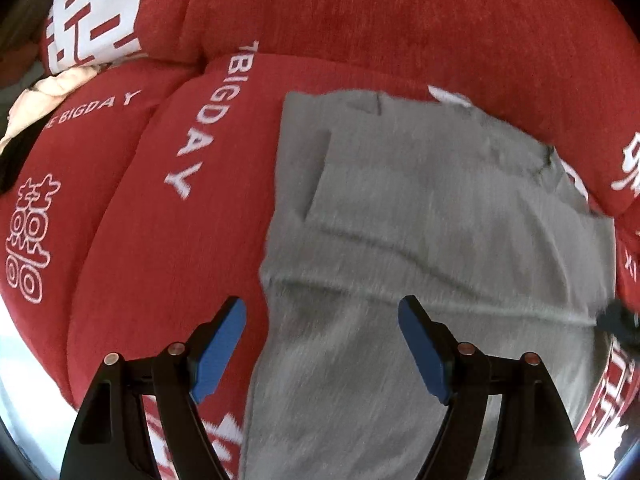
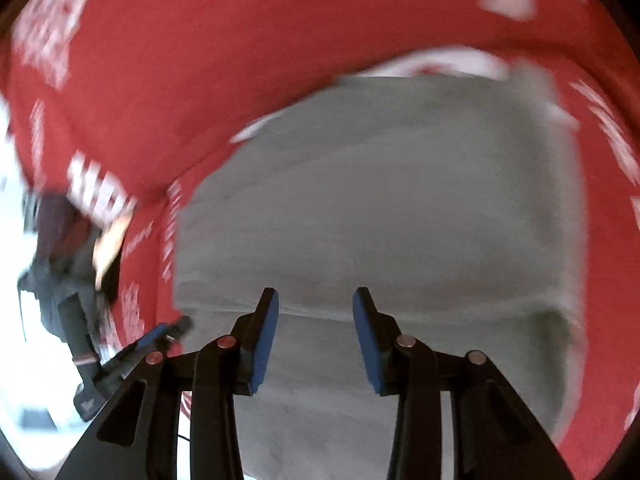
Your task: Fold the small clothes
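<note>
Grey garment [image 1: 420,240]: lies spread on the seat of a red sofa cover [image 1: 168,208] printed with white lettering, its far edge against the backrest. It appears to be a small pair of knit trousers or similar; the exact type cannot be confirmed.

Condition: at least one fold appears made. The left wrist view shows a layer lapped over another, with a straight edge and a ridge running across the cloth. In the right wrist view the garment [image 2: 380,208] presents as a roughly rectangular block with a crease across it near the fingers. That view is badly blurred, so finer detail is not reportable.

Left tool [image 1: 322,344]: jaws wide apart, nothing between them, poised above the near left edge of the cloth.

Right tool [image 2: 315,336]: jaws partly apart, nothing gripped, over the near part of the garment. Contact with the cloth cannot be determined.

A cream and black item [image 1: 44,112] lies at the far left of the sofa, possibly further clothing.

Assessment: folding is under way but unfinished. A further fold to a compact packet appears outstanding, plus any remaining pieces.
</note>
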The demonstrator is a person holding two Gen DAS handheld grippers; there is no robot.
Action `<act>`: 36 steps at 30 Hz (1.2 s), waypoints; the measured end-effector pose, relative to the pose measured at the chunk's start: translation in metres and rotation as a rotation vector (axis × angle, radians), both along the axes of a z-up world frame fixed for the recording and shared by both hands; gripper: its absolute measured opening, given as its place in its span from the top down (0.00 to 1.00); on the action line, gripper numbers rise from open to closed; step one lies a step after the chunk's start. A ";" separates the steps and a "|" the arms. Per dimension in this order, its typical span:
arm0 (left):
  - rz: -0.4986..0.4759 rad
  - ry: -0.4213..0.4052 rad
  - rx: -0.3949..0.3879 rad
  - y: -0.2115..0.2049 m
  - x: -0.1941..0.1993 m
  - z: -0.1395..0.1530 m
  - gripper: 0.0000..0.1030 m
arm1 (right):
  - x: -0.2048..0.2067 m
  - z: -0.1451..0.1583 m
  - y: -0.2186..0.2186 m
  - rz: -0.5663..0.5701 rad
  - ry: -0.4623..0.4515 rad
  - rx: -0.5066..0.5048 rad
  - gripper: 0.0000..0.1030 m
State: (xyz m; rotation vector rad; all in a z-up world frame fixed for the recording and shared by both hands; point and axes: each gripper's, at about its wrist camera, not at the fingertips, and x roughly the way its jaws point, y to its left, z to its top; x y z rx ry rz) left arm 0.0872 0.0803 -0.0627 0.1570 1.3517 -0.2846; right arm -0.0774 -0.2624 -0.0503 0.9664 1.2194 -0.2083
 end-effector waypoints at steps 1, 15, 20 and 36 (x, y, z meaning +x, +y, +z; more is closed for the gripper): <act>0.000 0.005 0.004 -0.003 0.004 -0.003 0.23 | -0.019 -0.001 -0.014 -0.055 0.017 0.017 0.58; 0.011 0.004 0.078 -0.015 0.014 -0.020 0.21 | -0.099 -0.026 -0.089 -0.484 -0.061 0.099 0.94; 0.007 -0.004 0.088 -0.018 0.013 -0.022 0.21 | -0.107 -0.028 -0.101 -0.424 -0.037 0.064 0.94; -0.052 -0.074 0.068 -0.030 0.015 0.010 0.21 | -0.130 -0.001 -0.122 -0.305 -0.027 0.046 0.58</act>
